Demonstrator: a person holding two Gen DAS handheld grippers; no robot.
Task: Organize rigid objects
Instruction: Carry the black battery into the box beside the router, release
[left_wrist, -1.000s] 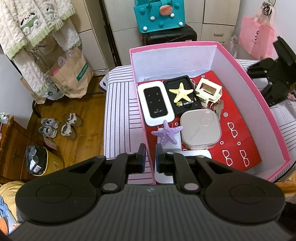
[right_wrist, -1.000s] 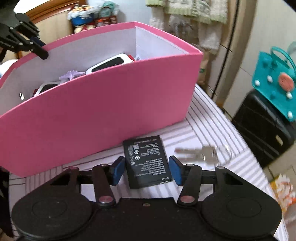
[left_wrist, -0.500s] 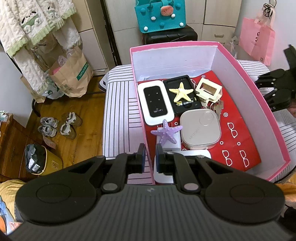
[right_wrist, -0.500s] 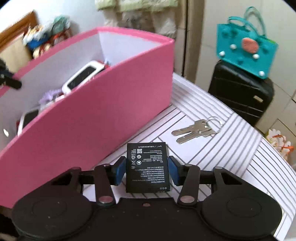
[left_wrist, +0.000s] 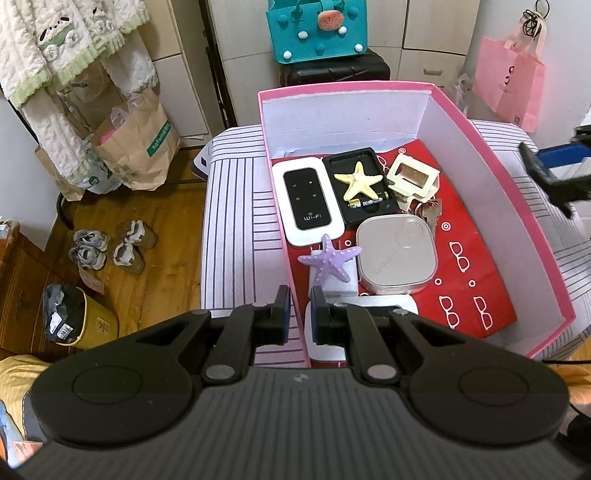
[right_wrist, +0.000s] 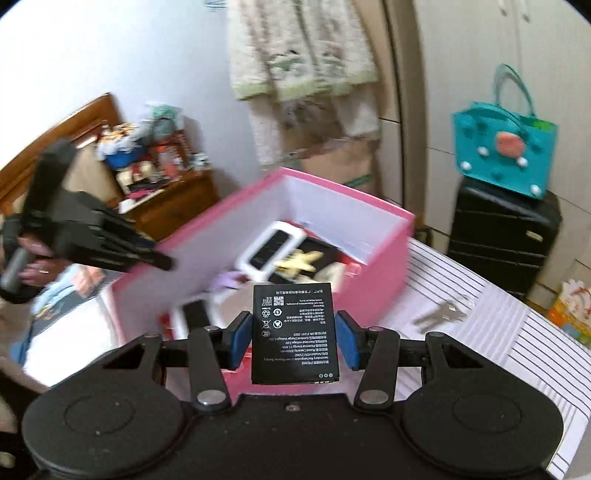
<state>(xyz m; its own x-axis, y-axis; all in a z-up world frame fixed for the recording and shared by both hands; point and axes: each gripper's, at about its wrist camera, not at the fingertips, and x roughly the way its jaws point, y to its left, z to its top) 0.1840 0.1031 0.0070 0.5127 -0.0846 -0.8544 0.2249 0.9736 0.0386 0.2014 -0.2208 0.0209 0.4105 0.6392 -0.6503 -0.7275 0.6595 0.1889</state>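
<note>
Only the right view shows its claw (right_wrist: 293, 334) gripping the battery (right_wrist: 294, 334).

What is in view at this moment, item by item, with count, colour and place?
box: one, pink outside, white inside, on the striped surface.
Wi-Fi router: one, white and black, in the box, far left.
starfish: two in the box, yellow on a black tray, purple nearer the left gripper.
square case: one, silver-grey, box middle.
frame piece: one, cream, far end of the box.
keys: one bunch, silver, on the striped surface outside the box.
battery: one, black, flat, between the right gripper's pads.
left gripper: black, shut on the box's near wall.
right gripper: black, blue pads, shut on the battery, beside the box.
</note>
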